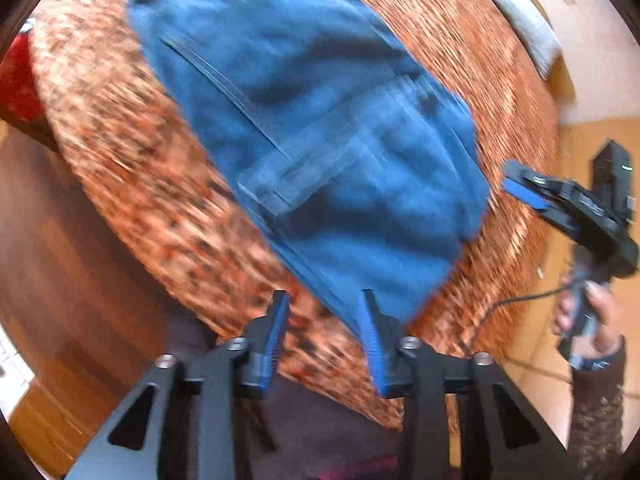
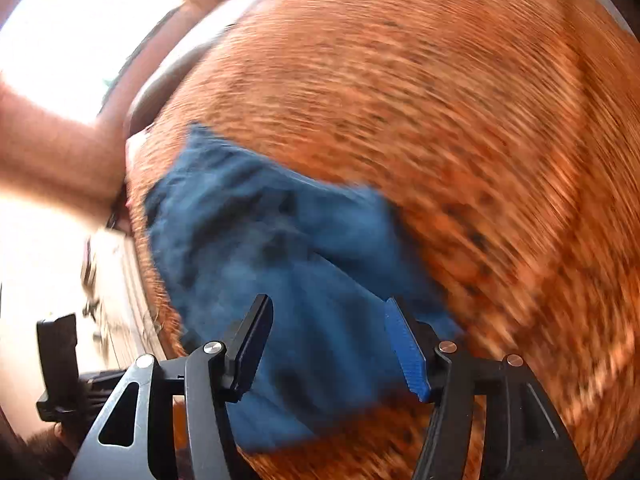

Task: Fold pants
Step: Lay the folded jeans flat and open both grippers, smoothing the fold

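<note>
We are between folds. The blue pants [image 1: 320,140] lie already doubled into a thick bundle on the orange patterned bedspread [image 1: 120,168], near its edge, with a back pocket facing up in the left wrist view. Neither tool holds cloth, so we judge that 1 fold is laid down and we are lining up for the next.

Our left gripper [image 1: 326,304] has its 2 fingers apart; the near corner of the pants sits just ahead of them, beside the blue pad of 1 finger, but we cannot tell whether it touches, since the picture is smeared. Our right gripper [image 2: 328,312] also stands apart, hanging over the near end of the pants [image 2: 280,248] with cloth showing between the fingers and no pad pressing on it.

Both tools point steeply down at the bed. In the left wrist view the right gripper [image 1: 524,188] shows at the far side of the bundle, carried by a hand [image 1: 588,312] in a dark patterned sleeve [image 1: 596,408].

The next move, as we judge it, calls for each tool to close on a corner of the near edge, pinching every layer together, then lifting evenly so the bundle does not slide apart.
</note>
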The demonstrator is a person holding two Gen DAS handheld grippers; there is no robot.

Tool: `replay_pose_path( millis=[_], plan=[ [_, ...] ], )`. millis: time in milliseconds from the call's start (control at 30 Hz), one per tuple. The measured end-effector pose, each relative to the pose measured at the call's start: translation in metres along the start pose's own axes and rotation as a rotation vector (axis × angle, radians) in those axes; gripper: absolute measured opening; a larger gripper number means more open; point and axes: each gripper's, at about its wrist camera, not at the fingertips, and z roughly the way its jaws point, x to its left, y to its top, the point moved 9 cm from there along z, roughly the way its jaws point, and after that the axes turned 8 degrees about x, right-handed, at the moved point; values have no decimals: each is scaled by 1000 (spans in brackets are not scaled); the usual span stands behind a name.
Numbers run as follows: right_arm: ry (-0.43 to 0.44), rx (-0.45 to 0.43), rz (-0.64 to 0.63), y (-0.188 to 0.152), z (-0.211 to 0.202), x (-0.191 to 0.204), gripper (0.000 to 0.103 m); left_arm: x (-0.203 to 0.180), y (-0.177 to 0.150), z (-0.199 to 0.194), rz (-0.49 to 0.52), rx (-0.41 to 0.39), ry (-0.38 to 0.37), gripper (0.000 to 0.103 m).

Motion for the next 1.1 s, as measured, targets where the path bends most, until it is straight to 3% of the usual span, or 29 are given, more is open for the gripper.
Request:
replay_pose_path(
  millis=[100, 167, 200, 233, 300, 367, 433, 500, 533, 567, 667, 733, 833, 933, 1033, 1100],
  plan=[
    [24, 29, 139, -21, 18, -40, 61, -26, -14, 52, 58, 141, 1, 37],
    [75, 29, 225, -22, 35, -55, 59, -30, -14, 79, 53, 195, 18, 28],
    [127, 24, 271, -24, 44, -58, 32, -31, -17, 92, 44, 220, 29, 16],
    [180, 8, 287, -21, 44, -55, 13, -31, -13, 101, 37, 227, 45, 15],
    [188, -86, 252, -7, 26, -51, 11, -17, -15, 124, 1, 233, 130, 8],
    [117, -113, 221, 4, 22, -59, 11, -11, -11, 128, -53, 228, 86, 7],
    [55, -45, 226, 5, 39, -72, 12, -13, -14, 132, -56, 237, 70, 6],
    [73, -24, 230, 6, 38, -73, 22, -15, -21, 130, -39, 232, 33, 6],
    [83, -27, 238, 7, 35, -72, 22, -17, -21, 125, -23, 221, 7, 6],
    [80, -32, 239, 9, 32, -72, 26, -21, -23, 115, 2, 183, -32, 7],
    [37, -101, 204, 16, 4, -68, 36, -24, -9, 81, 9, 62, -55, 14],
    [87, -149, 165, 20, -7, -48, 37, -19, 7, 70, -27, -4, -65, 35],
    [188, -142, 102, 26, 5, -9, 40, -28, 22, 71, -73, -62, -77, 37],
    [231, -109, 98, 35, 33, 15, 40, -28, 45, 99, -109, -60, -13, 37],
    [121, -46, 141, 41, 71, 11, 37, -11, 54, 104, -119, -17, 15, 28],
    [112, -42, 166, 44, 74, 13, 39, -15, 50, 102, -85, -2, 2, 28]
  ],
)
